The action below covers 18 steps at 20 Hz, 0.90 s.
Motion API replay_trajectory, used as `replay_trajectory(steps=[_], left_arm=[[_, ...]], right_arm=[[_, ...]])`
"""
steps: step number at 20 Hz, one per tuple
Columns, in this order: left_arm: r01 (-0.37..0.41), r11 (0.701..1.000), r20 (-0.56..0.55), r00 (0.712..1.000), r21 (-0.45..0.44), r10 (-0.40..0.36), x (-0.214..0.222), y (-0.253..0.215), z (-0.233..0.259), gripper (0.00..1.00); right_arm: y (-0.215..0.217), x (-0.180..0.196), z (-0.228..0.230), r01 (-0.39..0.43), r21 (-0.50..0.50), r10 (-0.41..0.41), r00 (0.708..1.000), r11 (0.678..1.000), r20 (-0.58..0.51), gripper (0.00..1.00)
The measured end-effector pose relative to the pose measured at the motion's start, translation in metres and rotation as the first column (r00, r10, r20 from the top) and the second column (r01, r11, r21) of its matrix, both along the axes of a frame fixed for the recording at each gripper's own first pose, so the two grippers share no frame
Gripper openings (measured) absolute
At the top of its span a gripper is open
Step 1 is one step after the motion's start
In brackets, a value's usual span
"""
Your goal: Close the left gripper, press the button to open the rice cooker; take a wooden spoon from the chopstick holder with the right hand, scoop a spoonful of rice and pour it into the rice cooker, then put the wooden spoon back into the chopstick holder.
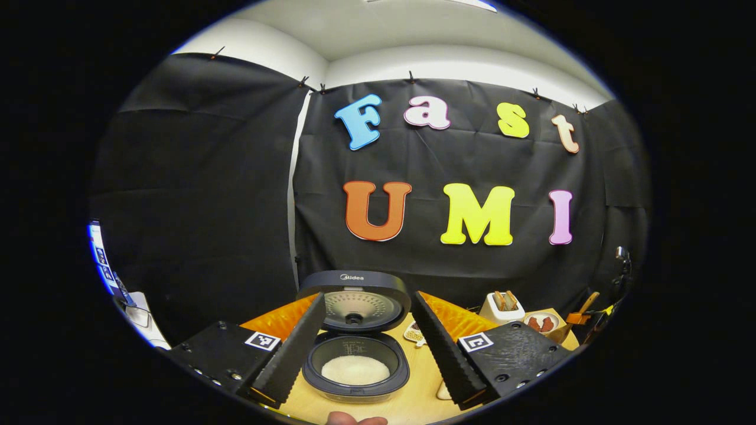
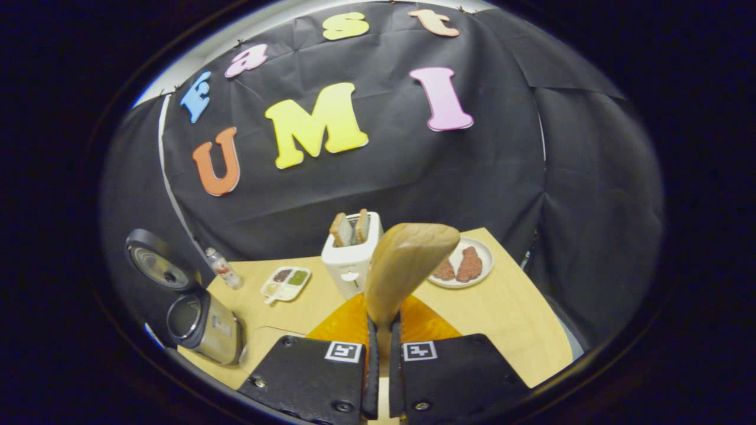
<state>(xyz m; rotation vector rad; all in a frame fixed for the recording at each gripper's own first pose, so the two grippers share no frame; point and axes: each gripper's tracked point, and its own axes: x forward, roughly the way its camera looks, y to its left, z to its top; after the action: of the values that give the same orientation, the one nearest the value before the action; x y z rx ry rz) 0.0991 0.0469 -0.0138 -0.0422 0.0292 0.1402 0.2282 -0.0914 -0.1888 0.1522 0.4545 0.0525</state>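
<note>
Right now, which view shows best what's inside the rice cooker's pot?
The left gripper view: it looks down into the open rice cooker, white rice visible inside. The right gripper view shows the cooker small, sideways at the edge, contents unreadable.

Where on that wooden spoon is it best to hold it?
On the narrow handle, as the right gripper does now: its fingers pinch the thin neck from either side, leaving the broad bowl of the spoon free above. The bowl looks too wide and rounded for a firm pinch, and it must stay clear for scooping.
</note>
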Motion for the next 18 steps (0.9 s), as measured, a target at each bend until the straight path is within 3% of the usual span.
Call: replay_trajectory(steps=[4, 8, 13, 18], left_arm=[[0.014, 1.000, 0.006, 1.000, 0.013, -0.014, -0.013, 0.023, 0.000, 0.94], [0.038, 0.999, -0.002, 0.999, 0.034, -0.038, -0.023, 0.044, -0.003, 0.94], [0.066, 0.996, -0.025, 0.998, 0.060, -0.064, -0.031, 0.058, -0.015, 0.94], [0.103, 0.991, -0.071, 0.993, 0.086, -0.097, -0.035, 0.057, -0.033, 0.95]], right_arm=[[0.064, -0.008, 0.014, -0.048, 0.032, 0.048, 0.999, 0.998, 0.012, 0.12], [0.104, -0.023, -0.018, -0.069, 0.002, 0.069, 0.997, 0.998, -0.034, 0.12], [0.102, -0.024, -0.082, -0.022, -0.114, 0.008, 0.993, 0.993, -0.118, 0.12], [0.099, -0.017, -0.134, -0.010, -0.309, -0.033, 0.991, 0.951, -0.132, 0.12]])
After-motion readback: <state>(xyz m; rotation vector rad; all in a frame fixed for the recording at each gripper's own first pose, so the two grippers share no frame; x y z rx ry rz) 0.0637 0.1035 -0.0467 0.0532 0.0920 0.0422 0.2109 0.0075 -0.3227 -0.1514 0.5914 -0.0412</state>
